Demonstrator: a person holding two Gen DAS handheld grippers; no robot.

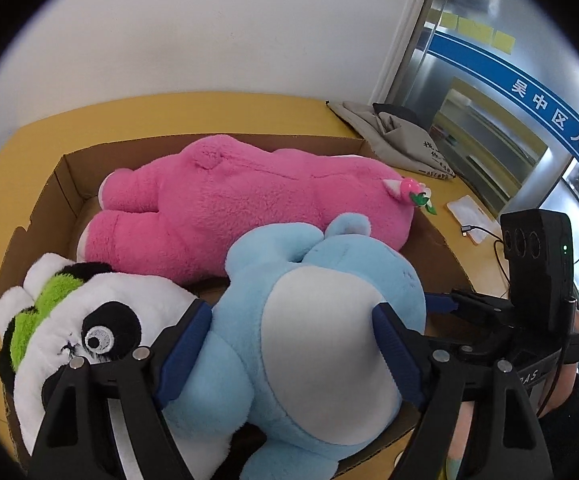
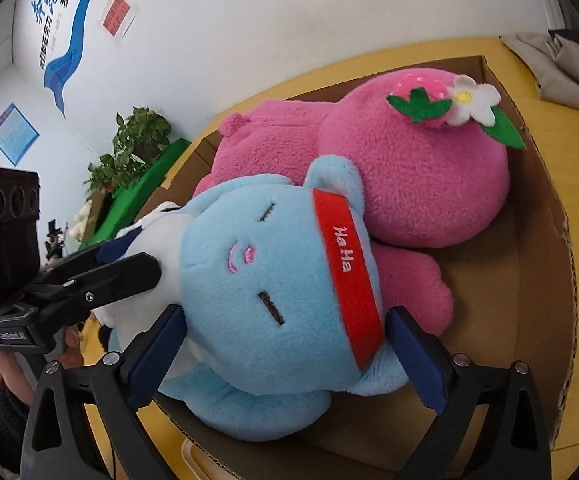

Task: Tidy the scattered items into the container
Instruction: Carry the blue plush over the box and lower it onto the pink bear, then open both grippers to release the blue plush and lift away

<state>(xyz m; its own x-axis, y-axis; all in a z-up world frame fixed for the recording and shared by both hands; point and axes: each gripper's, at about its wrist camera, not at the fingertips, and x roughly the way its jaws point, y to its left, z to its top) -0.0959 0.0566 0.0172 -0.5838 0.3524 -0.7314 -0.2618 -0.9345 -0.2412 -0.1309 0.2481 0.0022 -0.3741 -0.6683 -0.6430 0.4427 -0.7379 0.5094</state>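
A light blue plush [image 1: 309, 320] with a red "Ha Ha" headband lies in the cardboard box [image 1: 69, 168]. My left gripper [image 1: 293, 332] is shut on its white-bellied body. My right gripper [image 2: 285, 344] is shut on its head [image 2: 273, 276]. A big pink plush [image 1: 241, 196] with a strawberry and flower lies behind it in the box [image 2: 545, 240]; it also shows in the right wrist view [image 2: 401, 168]. A panda plush [image 1: 89, 328] with a green patch lies at the box's left end, touching the blue one.
The box sits on a yellow table [image 1: 169, 112]. A grey cloth bag [image 1: 401, 136] and a white packet with a cable [image 1: 469, 216] lie at the right. A potted plant [image 2: 129, 152] and green board stand past the table's left side.
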